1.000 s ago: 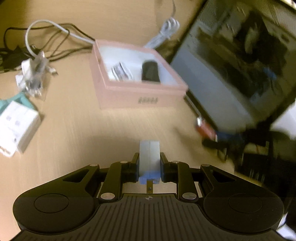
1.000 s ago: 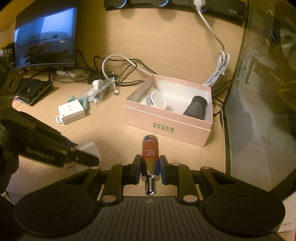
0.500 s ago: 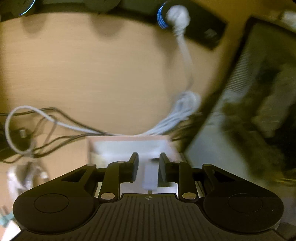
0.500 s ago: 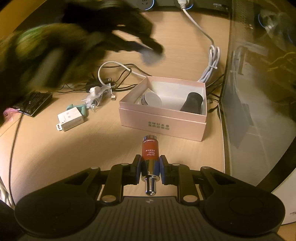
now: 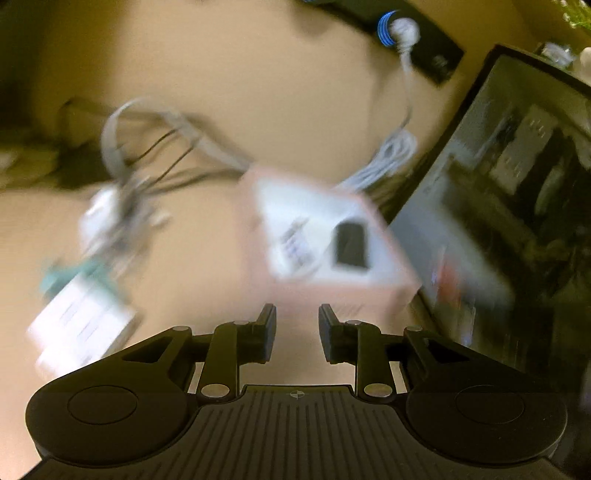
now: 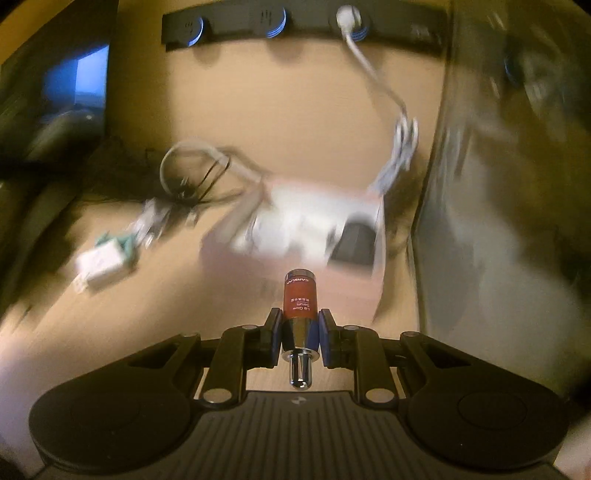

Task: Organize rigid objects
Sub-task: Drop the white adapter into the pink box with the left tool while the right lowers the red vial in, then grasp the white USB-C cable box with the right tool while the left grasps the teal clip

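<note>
A pink open box (image 5: 369,291) stands on the wooden desk, blurred by motion; inside it lie a black cylinder (image 5: 350,244) and a striped white item (image 5: 295,247). My left gripper (image 5: 297,325) is open and empty, just in front of the box. My right gripper (image 6: 299,328) is shut on a red lip serum tube (image 6: 299,299) with a chrome cap, held in front of the same box (image 6: 240,258), where the black cylinder (image 6: 354,243) also shows.
A white packet (image 5: 81,325) with a teal item lies to the left, by a bagged white cable (image 5: 110,214) and tangled cords. A dark monitor (image 5: 498,229) stands at the right. A black power strip (image 6: 295,22) runs along the back wall.
My left gripper held a white-and-blue block, carried it over the box and is now open and empty, drawn back. My right gripper moved toward the box with the tube.
</note>
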`<state>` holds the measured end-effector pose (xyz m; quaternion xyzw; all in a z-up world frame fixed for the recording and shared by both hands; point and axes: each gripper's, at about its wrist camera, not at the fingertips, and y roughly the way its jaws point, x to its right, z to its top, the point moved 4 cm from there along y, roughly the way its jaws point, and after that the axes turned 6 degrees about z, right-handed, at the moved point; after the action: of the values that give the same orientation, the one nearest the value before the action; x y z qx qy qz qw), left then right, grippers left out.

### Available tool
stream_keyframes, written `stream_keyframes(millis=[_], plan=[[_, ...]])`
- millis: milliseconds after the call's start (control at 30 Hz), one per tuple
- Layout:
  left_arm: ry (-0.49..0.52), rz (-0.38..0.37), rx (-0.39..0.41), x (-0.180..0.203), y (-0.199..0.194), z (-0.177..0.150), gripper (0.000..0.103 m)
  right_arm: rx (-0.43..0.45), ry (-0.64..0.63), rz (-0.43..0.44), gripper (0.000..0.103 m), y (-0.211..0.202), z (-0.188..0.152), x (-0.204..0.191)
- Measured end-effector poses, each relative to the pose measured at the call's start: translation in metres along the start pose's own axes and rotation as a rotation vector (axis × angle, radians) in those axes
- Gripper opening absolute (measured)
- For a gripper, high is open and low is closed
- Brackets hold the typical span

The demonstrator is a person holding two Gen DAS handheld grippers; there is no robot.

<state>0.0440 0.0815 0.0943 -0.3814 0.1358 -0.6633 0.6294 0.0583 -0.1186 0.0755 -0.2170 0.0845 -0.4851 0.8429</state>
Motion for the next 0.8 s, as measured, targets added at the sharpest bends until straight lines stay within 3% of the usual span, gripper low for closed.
stream_keyframes(millis=[167, 267, 333, 367, 467, 533, 567, 667, 800], plan=[[-0.090, 0.129, -0.041, -0.059, -0.026, -0.033, 0.028, 0.101, 0.034, -0.073, 0.020, 0.044, 0.073, 0.015], [-0.181, 0.198, -0.033, -0.097, -0.044, -0.041, 0.028, 0.061, 0.025, -0.114, 0.023, 0.081, 0.095, 0.021], [-0.235, 0.240, -0.018, -0.121, -0.057, -0.044, 0.028, -0.004, 0.061, -0.118, 0.044, 0.101, 0.095, 0.024], [-0.261, 0.255, -0.009, -0.132, -0.064, -0.047, 0.028, -0.022, 0.083, -0.116, 0.047, 0.106, 0.092, 0.023], [-0.332, 0.287, 0.003, -0.162, -0.082, -0.056, 0.028, -0.036, 0.129, -0.030, 0.058, 0.110, 0.080, 0.004], [-0.355, 0.310, 0.013, -0.174, -0.090, -0.060, 0.028, -0.032, 0.119, 0.048, 0.070, 0.111, 0.071, -0.024], [-0.367, 0.326, 0.020, -0.181, -0.097, -0.063, 0.028, -0.032, 0.092, 0.108, 0.071, 0.113, 0.067, -0.043], [-0.403, 0.353, 0.024, -0.195, -0.108, -0.069, 0.028, -0.074, -0.047, 0.303, 0.074, 0.123, 0.055, -0.111], [-0.418, 0.367, 0.021, -0.205, -0.123, -0.079, 0.028, -0.142, -0.268, 0.442, 0.074, 0.140, 0.035, -0.198]])
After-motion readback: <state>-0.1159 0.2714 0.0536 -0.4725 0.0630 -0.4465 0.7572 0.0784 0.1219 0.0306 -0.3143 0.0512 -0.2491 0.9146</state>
